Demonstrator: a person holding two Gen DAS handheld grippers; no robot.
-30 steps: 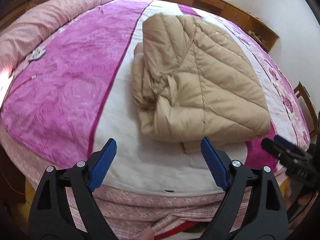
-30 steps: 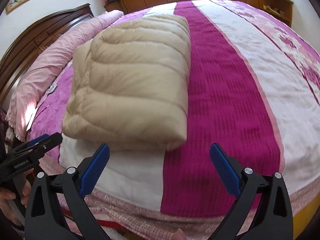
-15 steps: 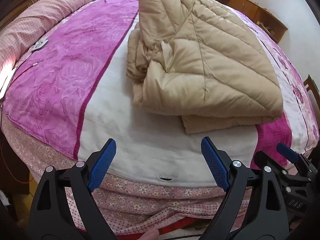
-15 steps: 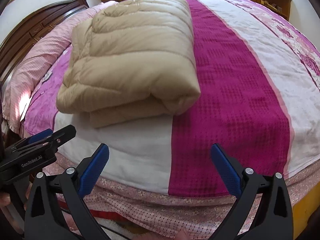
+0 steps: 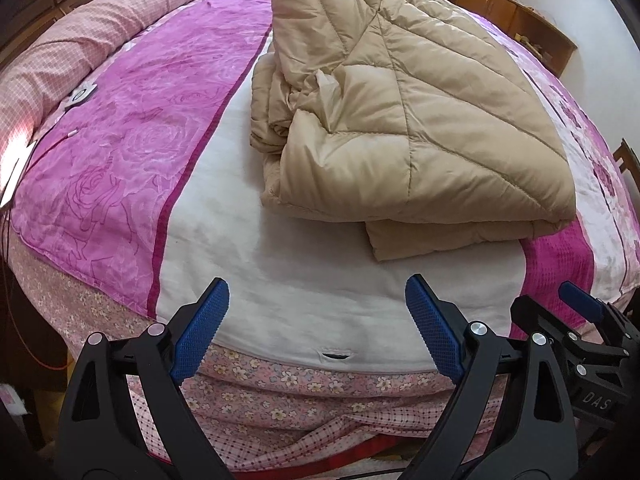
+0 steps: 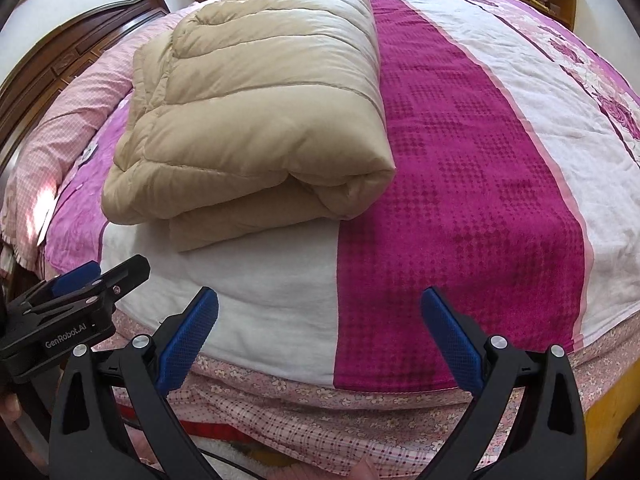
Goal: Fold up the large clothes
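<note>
At the upper left of the left wrist view a pink checked bolster [image 5: 100, 36] lay along the bed's edge, with the magenta rose-patterned cover [image 5: 120, 160] below it. At upper centre sat the folded beige down coat [image 5: 400, 112], on the white stripe [image 5: 300, 272]. At the bottom, the left gripper [image 5: 316, 332] stood wide open and empty, apart from the coat. In the right wrist view the right gripper [image 6: 320, 344] likewise gaped, holding nothing, near the bed's foot.
</note>
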